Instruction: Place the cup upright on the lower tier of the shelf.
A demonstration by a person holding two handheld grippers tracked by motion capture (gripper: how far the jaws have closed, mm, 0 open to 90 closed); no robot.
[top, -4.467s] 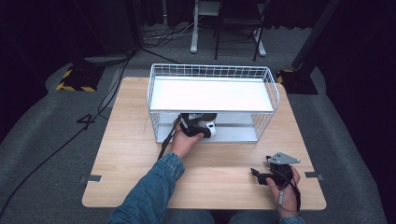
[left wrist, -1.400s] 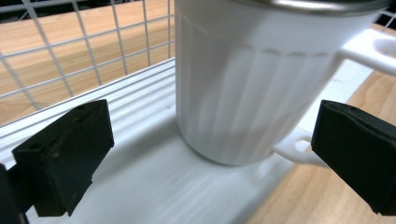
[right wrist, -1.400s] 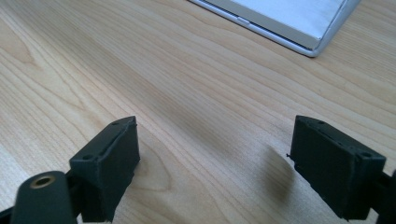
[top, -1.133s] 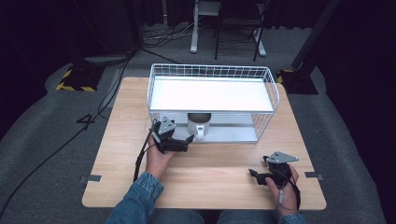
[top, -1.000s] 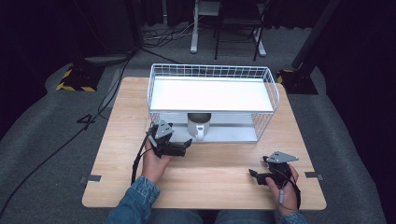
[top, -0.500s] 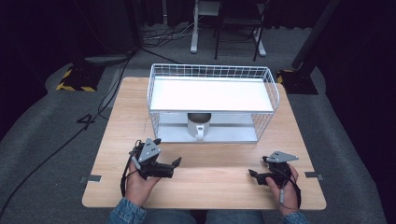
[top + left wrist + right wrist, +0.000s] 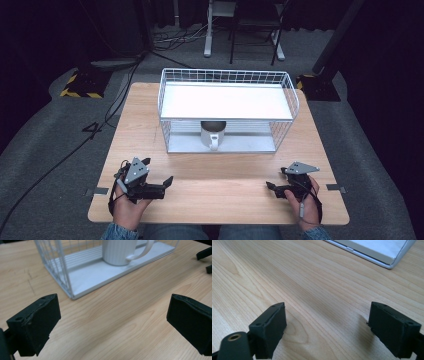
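Observation:
A white ribbed mug (image 7: 214, 134) stands upright on the lower level of a white wire rack (image 7: 227, 75), under its white shelf, handle toward the front. In the left gripper view the mug (image 7: 120, 251) shows at the top behind the rack's base (image 7: 100, 277). My left gripper (image 7: 161, 175) rests near the table's front left, open with nothing between its jaws (image 7: 113, 322), well apart from the mug. Over bare wood at the front right, my right gripper (image 7: 276, 179) is also open and holds nothing (image 7: 332, 325).
The rack stands on a wooden table (image 7: 150, 130) at its middle back. One corner of the rack's base (image 7: 374, 250) shows in the right gripper view. Dark floor, cables and chair legs lie beyond the table's far edge.
My left gripper has drawn back from the rack's front to the table's front left, leaving the mug inside on the lower level. The right gripper has stayed in place.

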